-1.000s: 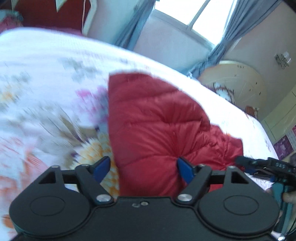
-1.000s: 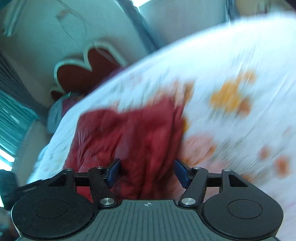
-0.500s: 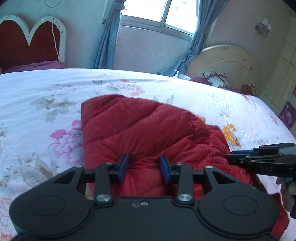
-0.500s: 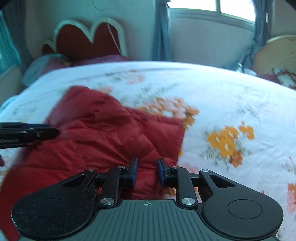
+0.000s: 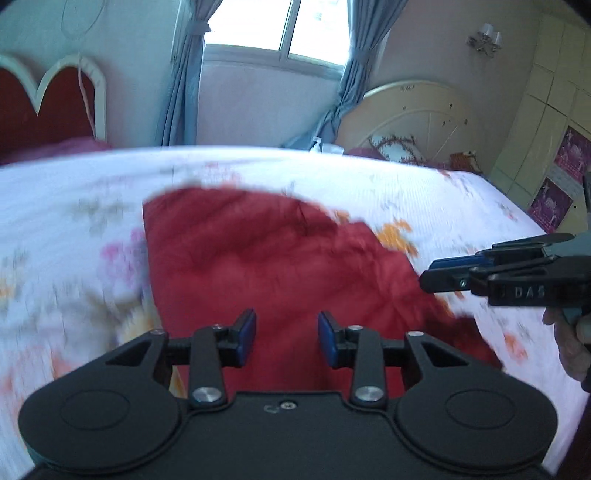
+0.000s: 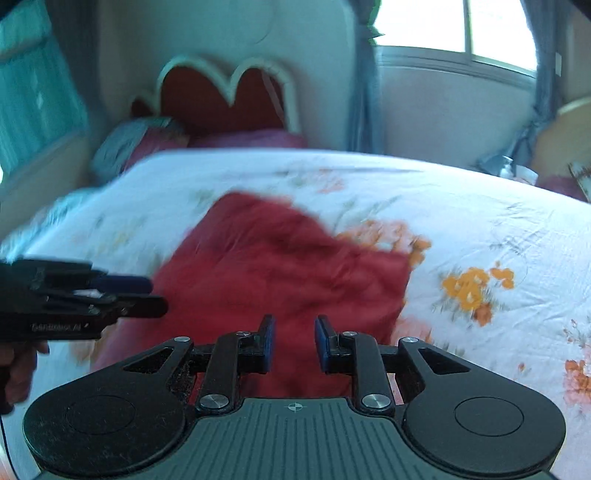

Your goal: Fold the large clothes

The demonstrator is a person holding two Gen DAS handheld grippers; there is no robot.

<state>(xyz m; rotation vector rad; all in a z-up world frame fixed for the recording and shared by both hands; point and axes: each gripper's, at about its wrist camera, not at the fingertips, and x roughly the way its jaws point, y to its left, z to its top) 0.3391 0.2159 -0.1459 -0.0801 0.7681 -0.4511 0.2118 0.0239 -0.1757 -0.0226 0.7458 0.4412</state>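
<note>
A red quilted jacket (image 5: pixel 277 258) lies spread on a white flowered bedspread (image 5: pixel 74 206), blurred by motion. My left gripper (image 5: pixel 287 336) is over the jacket's near edge; red fabric fills the narrow gap between its blue pads and it looks shut on it. In the right wrist view the jacket (image 6: pixel 280 266) fills the still narrower gap of my right gripper (image 6: pixel 294 343), which is shut on the near edge as well. Each gripper shows in the other's view: the right gripper (image 5: pixel 428 275) at the jacket's right side, the left gripper (image 6: pixel 155 295) at its left side.
The bedspread (image 6: pixel 480 229) stretches far and right of the jacket. A red heart-shaped headboard (image 6: pixel 221 92) and a pillow (image 6: pixel 140 144) stand at the far left. Beyond the bed are a window (image 5: pixel 295 26), curtains, a cream round board (image 5: pixel 417 118) and cupboards (image 5: pixel 554 110). A hand (image 5: pixel 569 339) holds the right gripper.
Both grippers' jaws narrowed from wide to close around the jacket's near edge. Both views rolled level, and the grippers then rose and drew back a little from the bed.
</note>
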